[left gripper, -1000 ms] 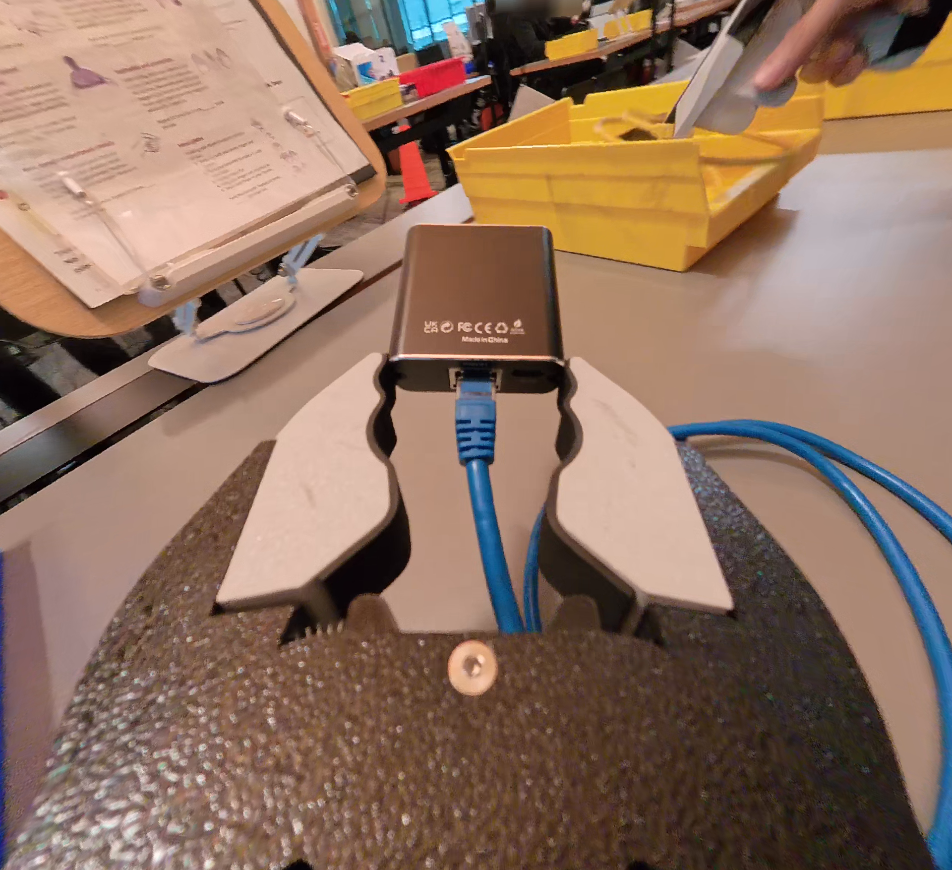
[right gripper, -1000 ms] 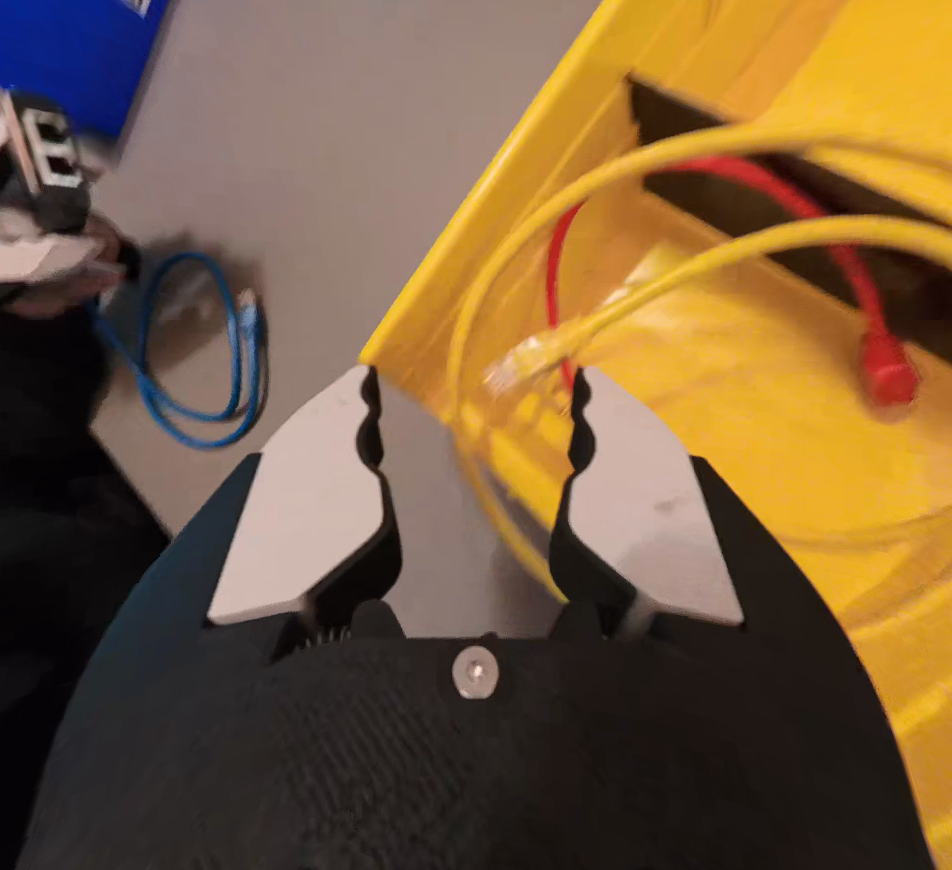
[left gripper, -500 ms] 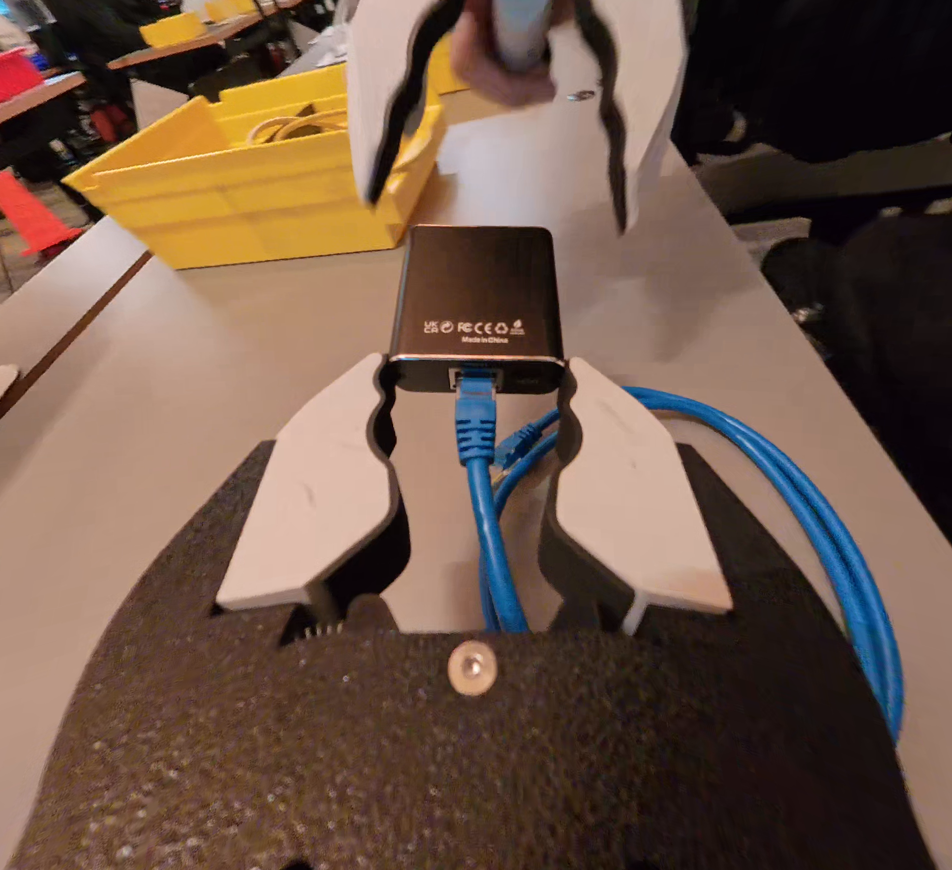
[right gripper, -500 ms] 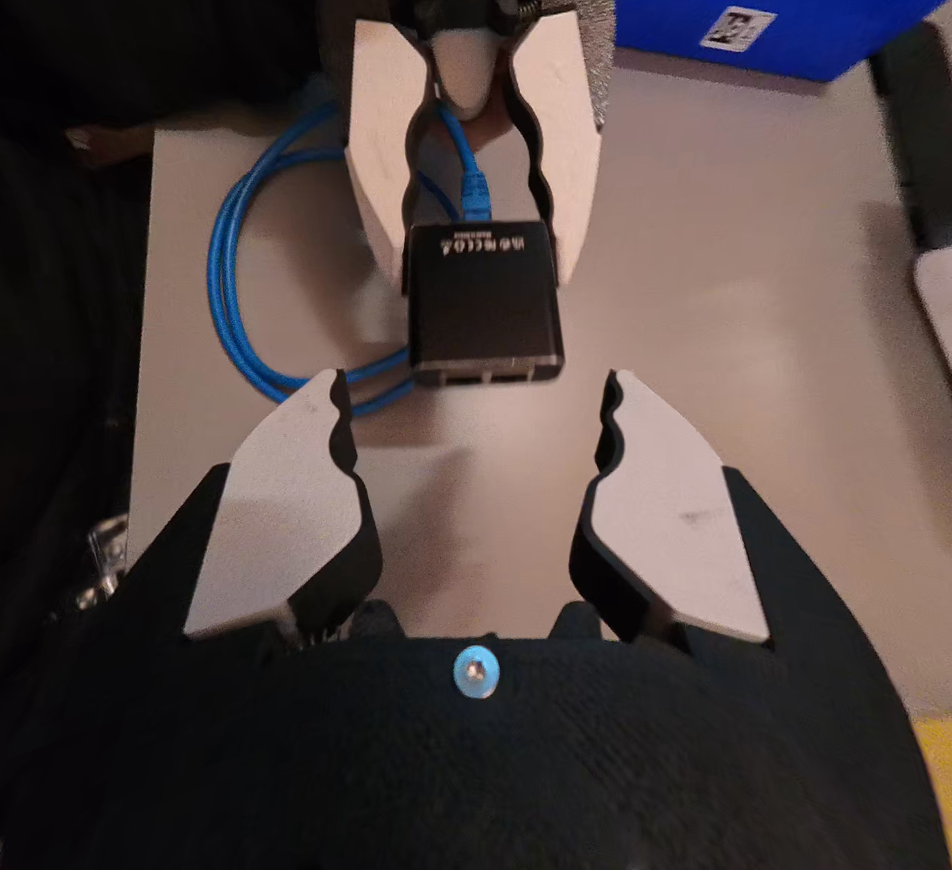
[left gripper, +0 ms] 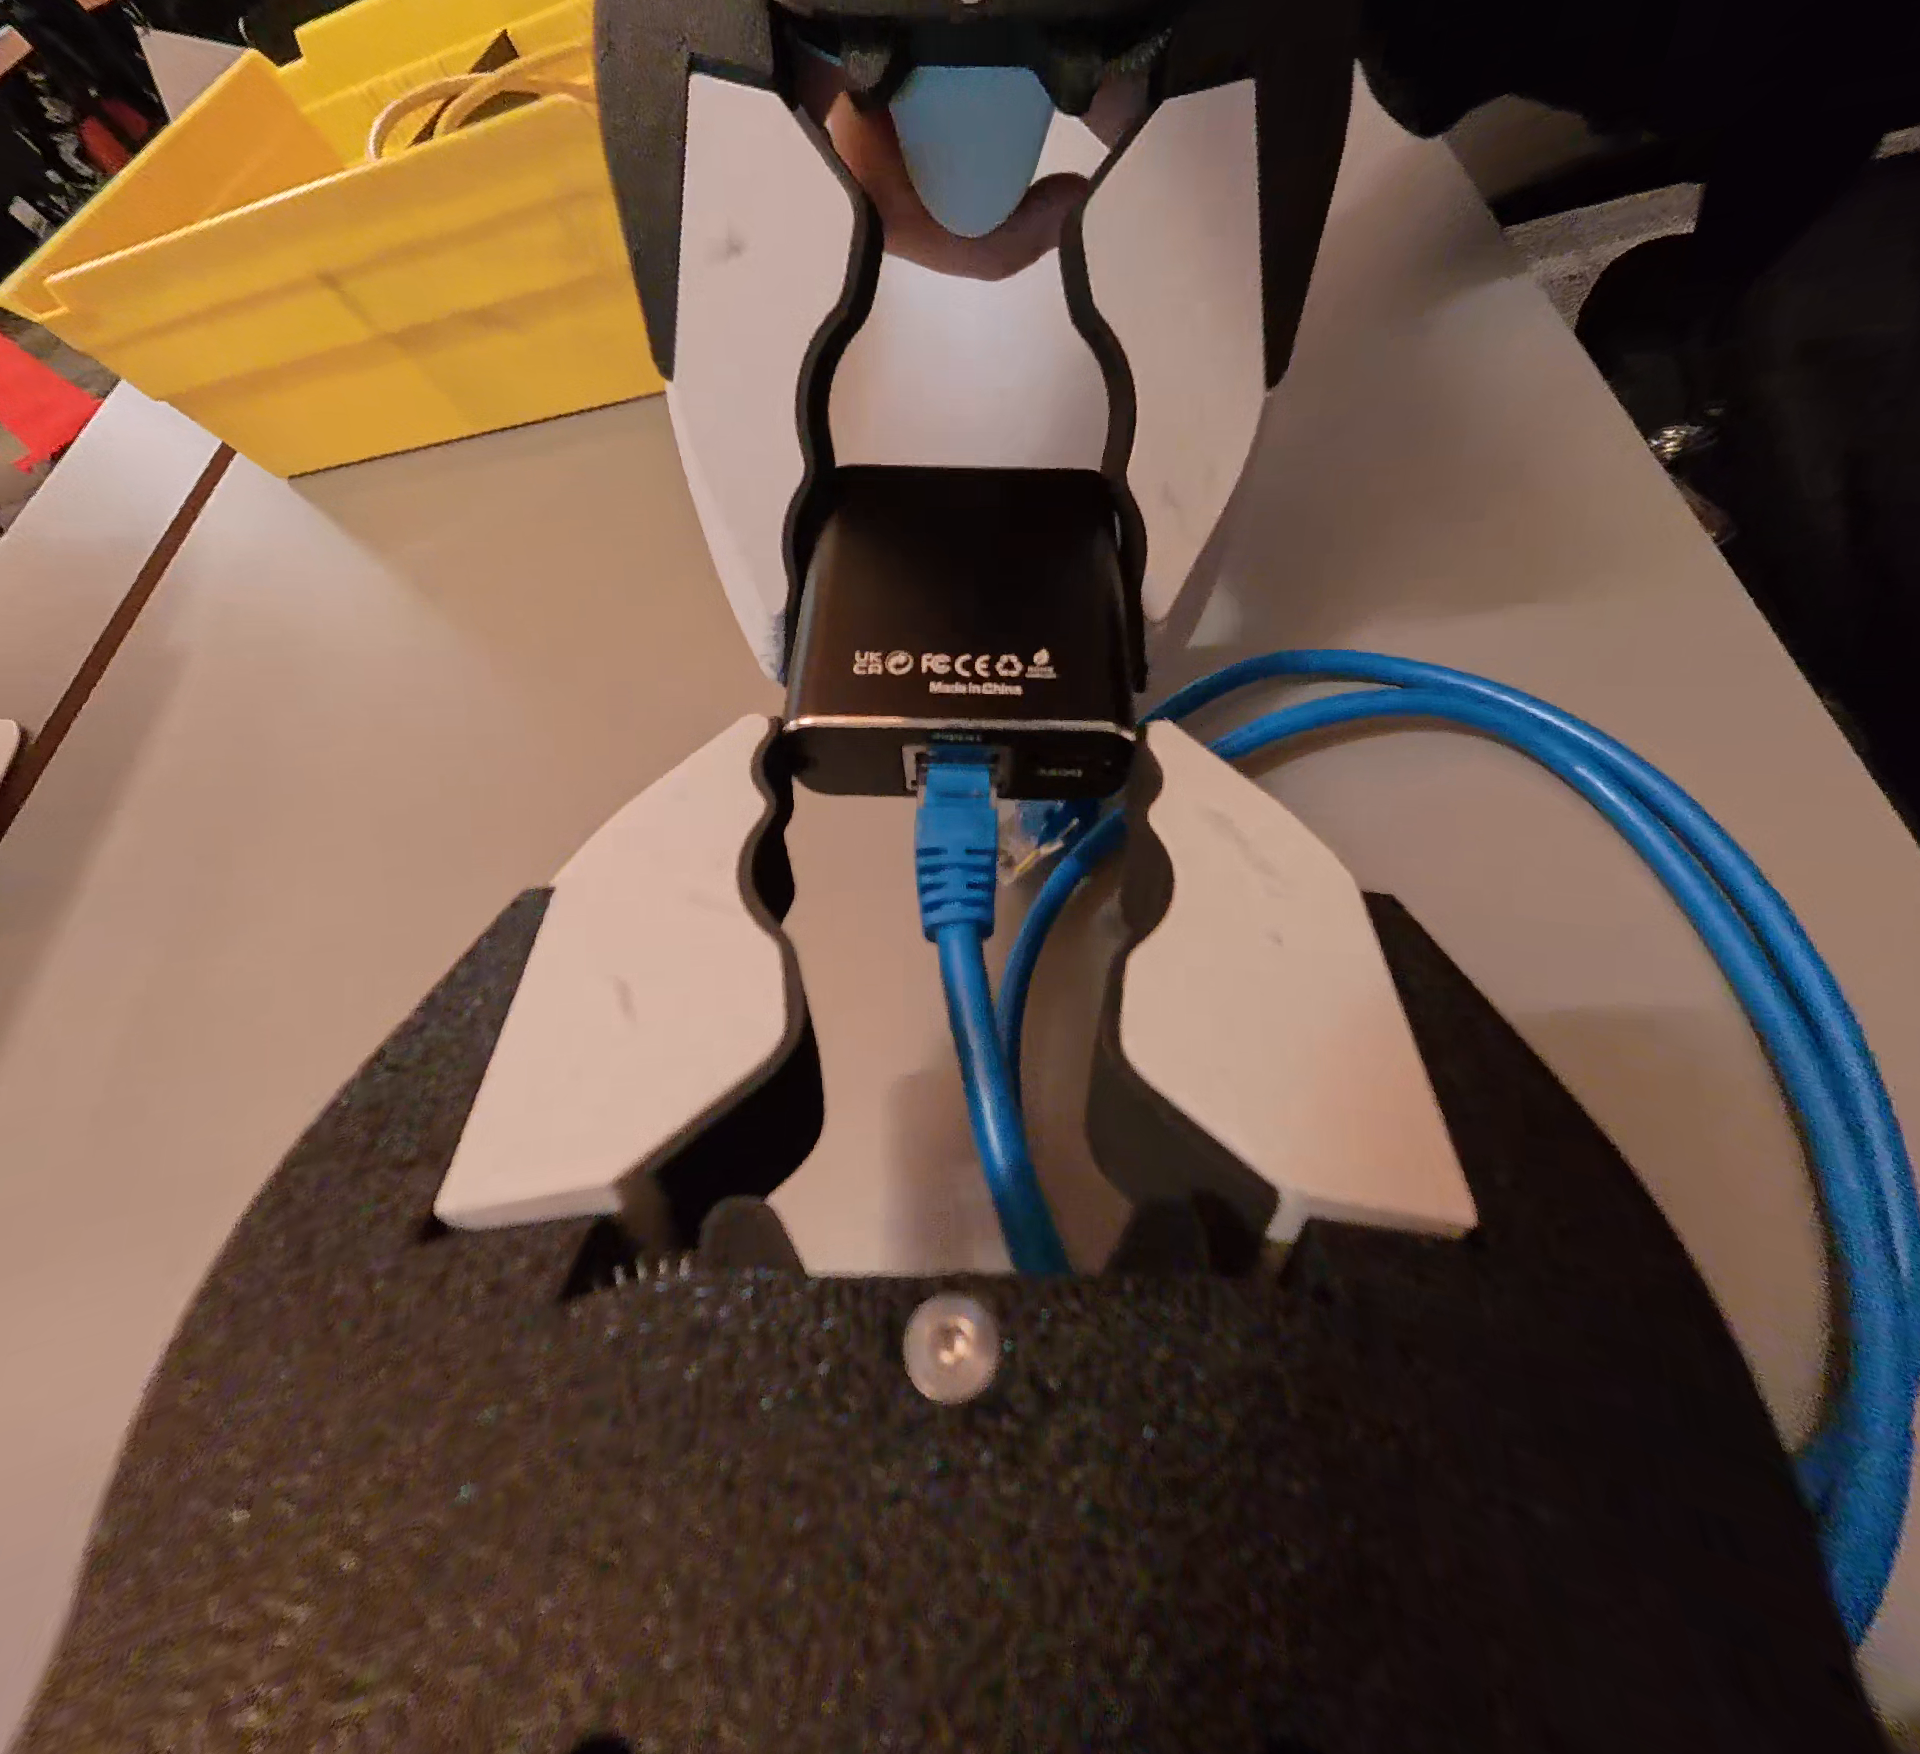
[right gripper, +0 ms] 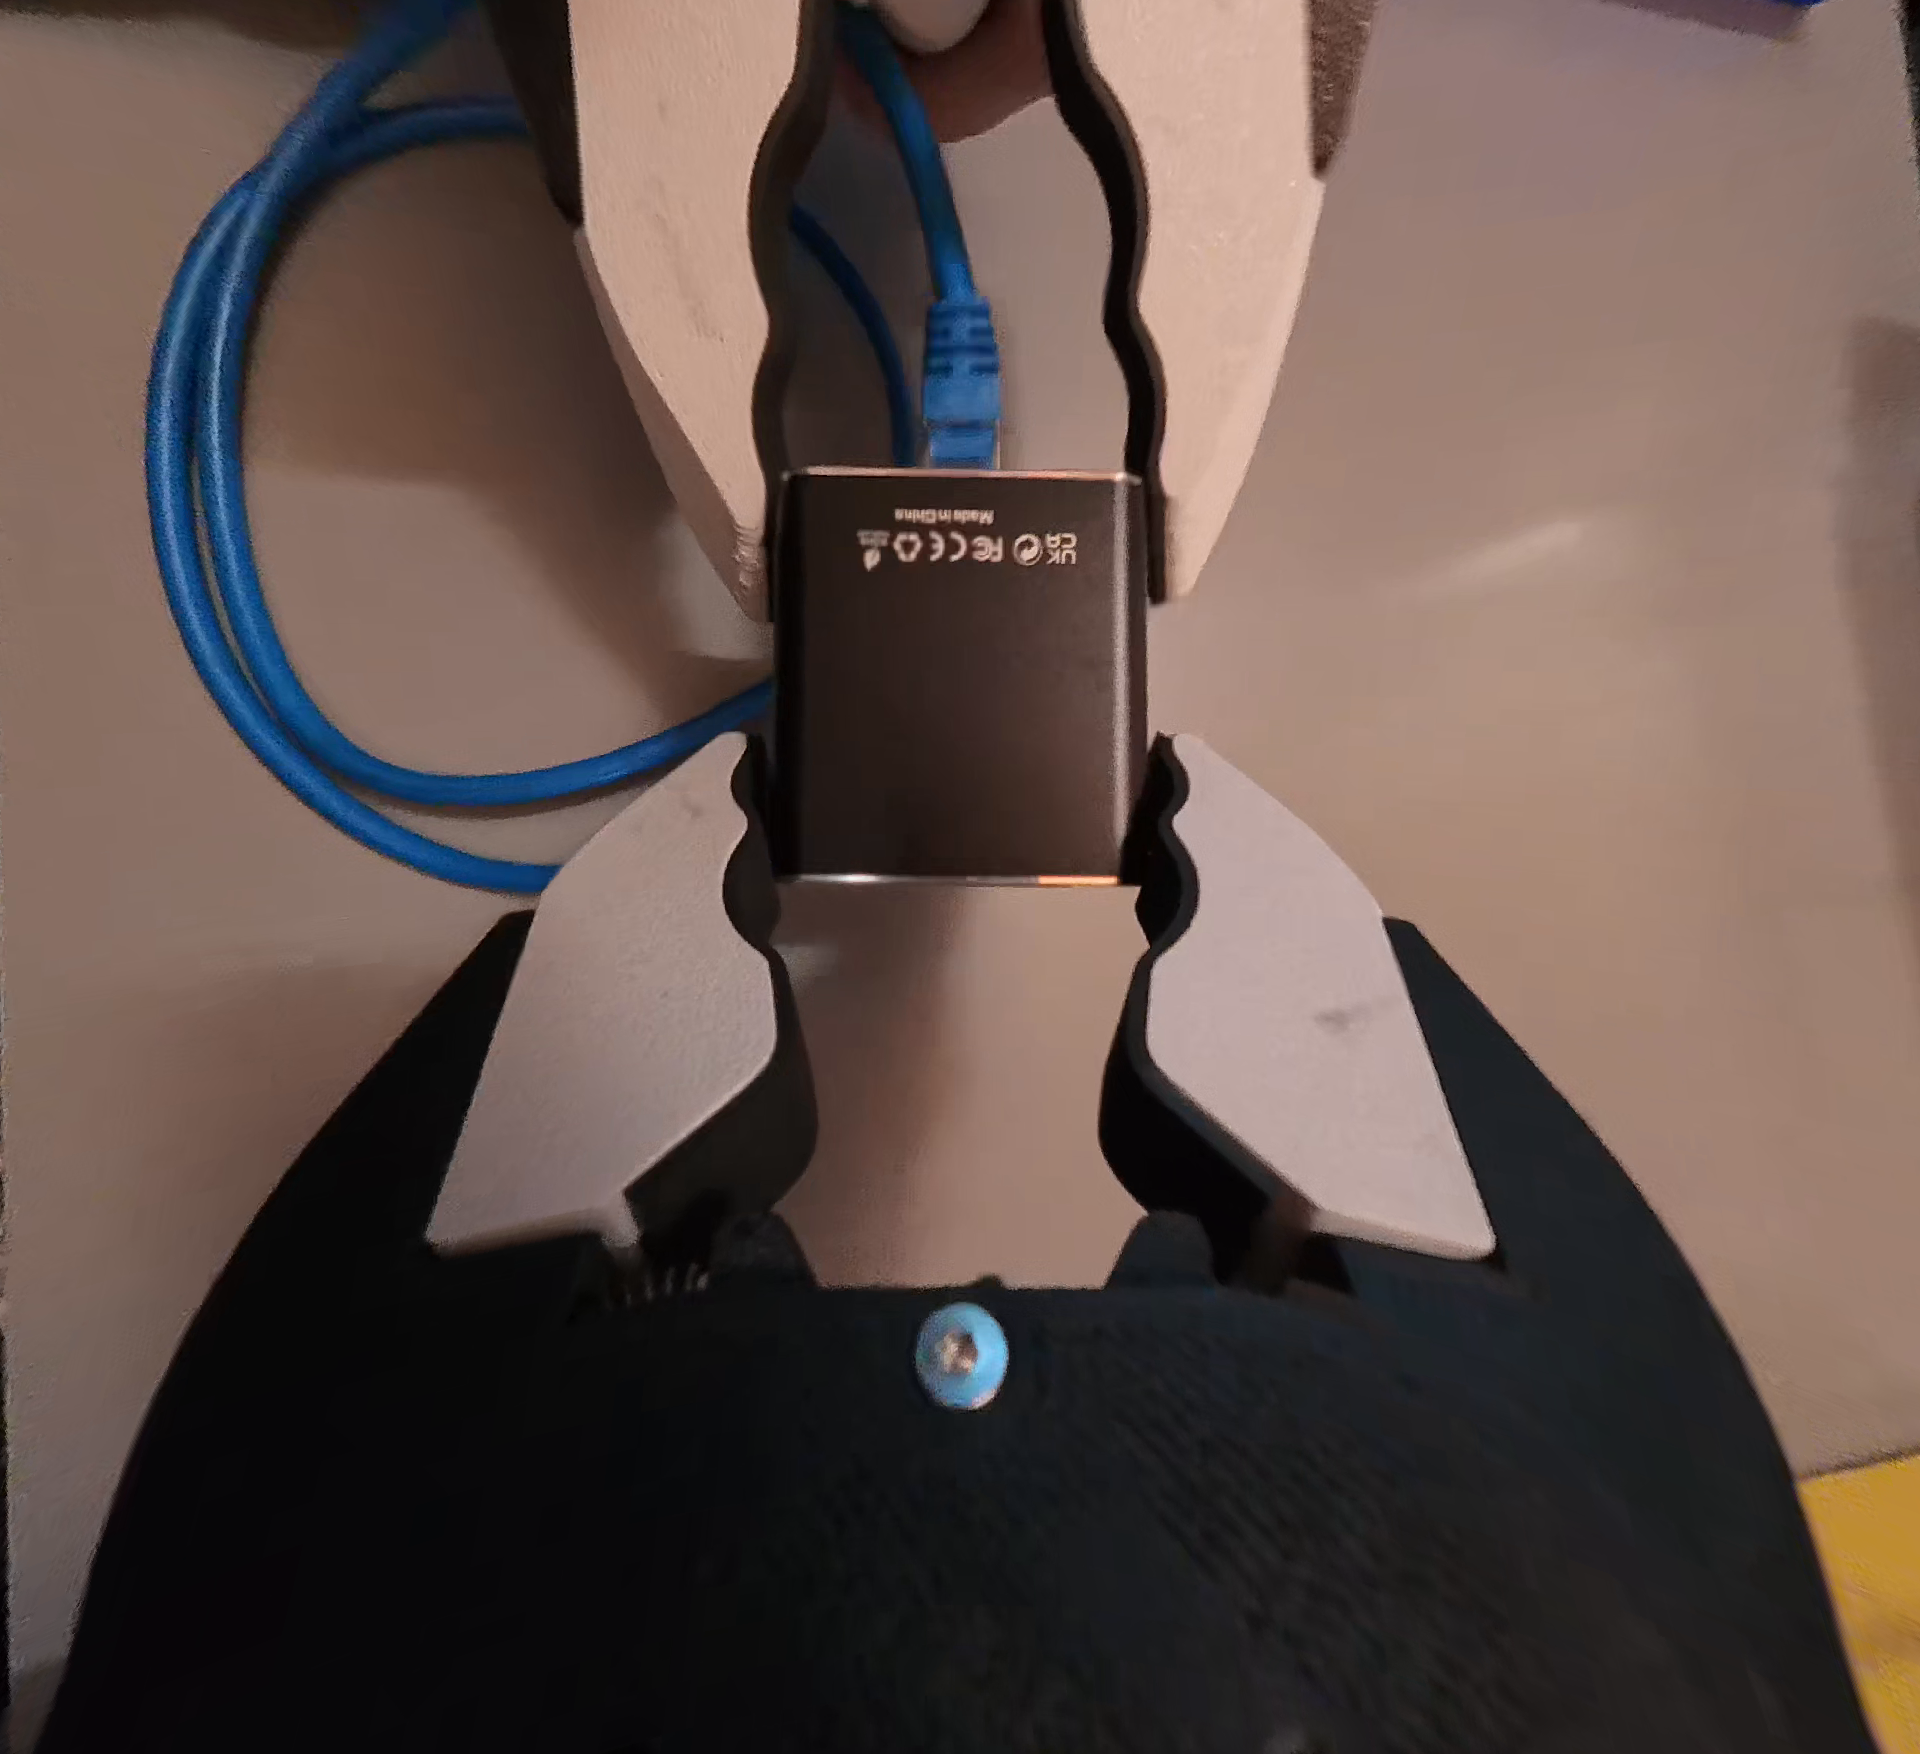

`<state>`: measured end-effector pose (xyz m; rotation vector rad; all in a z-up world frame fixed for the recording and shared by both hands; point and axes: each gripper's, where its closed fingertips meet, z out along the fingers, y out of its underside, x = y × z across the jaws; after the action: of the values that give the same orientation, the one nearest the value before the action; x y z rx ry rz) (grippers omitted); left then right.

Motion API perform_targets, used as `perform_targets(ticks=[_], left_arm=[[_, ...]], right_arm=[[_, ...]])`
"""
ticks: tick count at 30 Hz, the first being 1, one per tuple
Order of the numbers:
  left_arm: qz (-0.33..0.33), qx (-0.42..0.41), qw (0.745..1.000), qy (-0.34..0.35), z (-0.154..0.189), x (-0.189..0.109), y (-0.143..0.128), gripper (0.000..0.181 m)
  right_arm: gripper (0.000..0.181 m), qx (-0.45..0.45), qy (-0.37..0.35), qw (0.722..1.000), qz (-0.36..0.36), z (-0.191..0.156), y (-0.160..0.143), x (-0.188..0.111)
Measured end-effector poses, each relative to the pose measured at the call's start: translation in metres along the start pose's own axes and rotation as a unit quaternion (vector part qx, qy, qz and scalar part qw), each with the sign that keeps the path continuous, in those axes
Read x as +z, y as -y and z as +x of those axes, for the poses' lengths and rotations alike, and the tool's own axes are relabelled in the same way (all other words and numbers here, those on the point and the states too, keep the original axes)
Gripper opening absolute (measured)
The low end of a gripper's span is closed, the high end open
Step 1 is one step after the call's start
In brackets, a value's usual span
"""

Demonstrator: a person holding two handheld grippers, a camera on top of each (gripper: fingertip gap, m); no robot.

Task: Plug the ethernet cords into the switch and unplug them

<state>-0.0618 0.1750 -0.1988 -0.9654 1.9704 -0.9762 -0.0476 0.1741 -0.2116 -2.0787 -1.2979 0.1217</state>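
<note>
Gripping the small black rectangular metal switch (left gripper: pixel 961 603) from opposite ends, both tools now pinch it above the beige table (left gripper: pixel 343 717). The left gripper (left gripper: pixel 956 748) clamps the end where the blue ethernet cord (left gripper: pixel 961 883) is plugged in; the right gripper (right gripper: pixel 956 769), spread and short of the switch half a second ago, has closed on the far end. A yellow plastic bin (left gripper: pixel 343 291) sits beyond.

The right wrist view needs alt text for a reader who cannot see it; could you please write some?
A black switch lies on a beige table, flanked at its near end by the right gripper and at its far end by the left gripper opposite. A blue ethernet cord is plugged into the far end, its slack looping to the left.
</note>
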Motion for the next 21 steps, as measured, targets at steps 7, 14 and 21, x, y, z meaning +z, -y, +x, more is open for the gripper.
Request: perform_targets(ticks=[7, 14, 21], left_arm=[[-0.027, -0.005, 0.959, 0.281, -0.083, -0.059, 0.001, 0.06], [0.207, -0.452, 0.863, 0.086, -0.066, -0.038, 0.056, 0.067], [0.346, -0.687, 0.591, -0.241, -0.045, 0.006, 0.067, 0.055]], right_arm=[[0.066, 0.154, -0.213, 0.958, 0.118, 0.068, 0.004, -0.045], [0.065, 0.131, -0.339, 0.908, 0.207, 0.081, 0.032, -0.075], [0.064, 0.036, -0.357, 0.898, 0.255, 0.064, 0.053, -0.101]])
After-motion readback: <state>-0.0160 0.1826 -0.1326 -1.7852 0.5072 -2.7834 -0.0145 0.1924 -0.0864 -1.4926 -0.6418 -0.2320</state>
